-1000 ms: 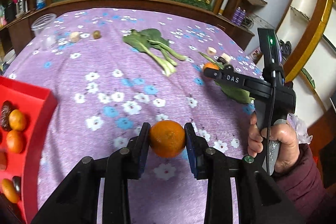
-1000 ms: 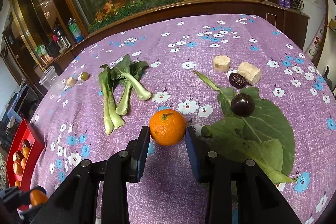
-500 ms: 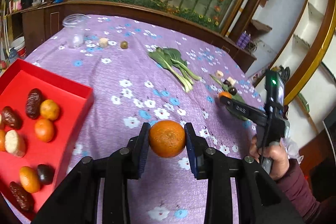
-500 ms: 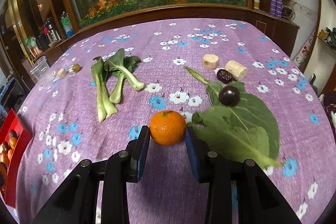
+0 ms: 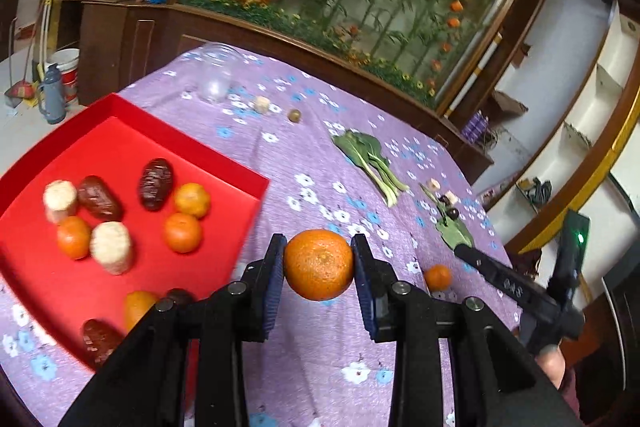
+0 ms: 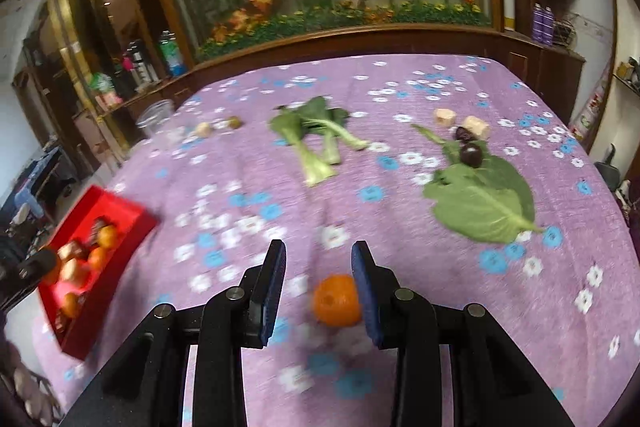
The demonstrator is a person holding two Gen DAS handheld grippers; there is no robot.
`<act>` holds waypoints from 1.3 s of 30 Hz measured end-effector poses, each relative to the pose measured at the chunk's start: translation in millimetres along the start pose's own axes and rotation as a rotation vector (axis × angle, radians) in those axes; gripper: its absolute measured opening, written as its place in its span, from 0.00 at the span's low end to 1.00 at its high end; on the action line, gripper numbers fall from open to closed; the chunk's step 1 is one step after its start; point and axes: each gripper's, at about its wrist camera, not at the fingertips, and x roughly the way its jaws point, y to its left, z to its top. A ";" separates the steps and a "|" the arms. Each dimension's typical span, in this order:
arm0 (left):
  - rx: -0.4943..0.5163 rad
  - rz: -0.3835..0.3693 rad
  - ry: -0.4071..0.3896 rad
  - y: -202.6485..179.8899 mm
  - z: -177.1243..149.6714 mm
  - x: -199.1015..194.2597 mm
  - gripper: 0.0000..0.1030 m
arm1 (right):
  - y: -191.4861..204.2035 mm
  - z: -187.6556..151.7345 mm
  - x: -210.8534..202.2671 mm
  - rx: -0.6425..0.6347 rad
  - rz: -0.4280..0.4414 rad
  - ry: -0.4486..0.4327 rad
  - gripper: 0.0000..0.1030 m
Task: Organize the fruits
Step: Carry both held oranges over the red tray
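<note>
My left gripper [image 5: 319,267] is shut on an orange [image 5: 319,264] and holds it above the purple cloth, just right of the red tray [image 5: 120,143]. The tray holds several oranges, dates and pale chunks. My right gripper [image 6: 319,273] is open. A second orange [image 6: 336,300] lies on the cloth below it, close to the right finger [image 6: 366,291], loose. That orange also shows in the left wrist view [image 5: 438,277], with the right gripper [image 5: 500,277] above it. The red tray shows at the left in the right wrist view [image 6: 132,213].
Bok choy [image 6: 316,143], a big green leaf [image 6: 480,203] with a dark plum [image 6: 471,155], a date and pale chunks [image 6: 476,127] lie on the far cloth. A clear jar [image 6: 156,117] stands at the far left. The table's wooden rim [image 6: 360,39] runs behind.
My left gripper carried its orange left, to beside the red tray. My right gripper pulled back and up from the second orange, which now lies lower between its fingers.
</note>
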 end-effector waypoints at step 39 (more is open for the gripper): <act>0.000 0.003 0.030 13.4 -19.0 -1.6 0.31 | 29.9 -53.8 17.6 -0.088 0.031 0.152 0.36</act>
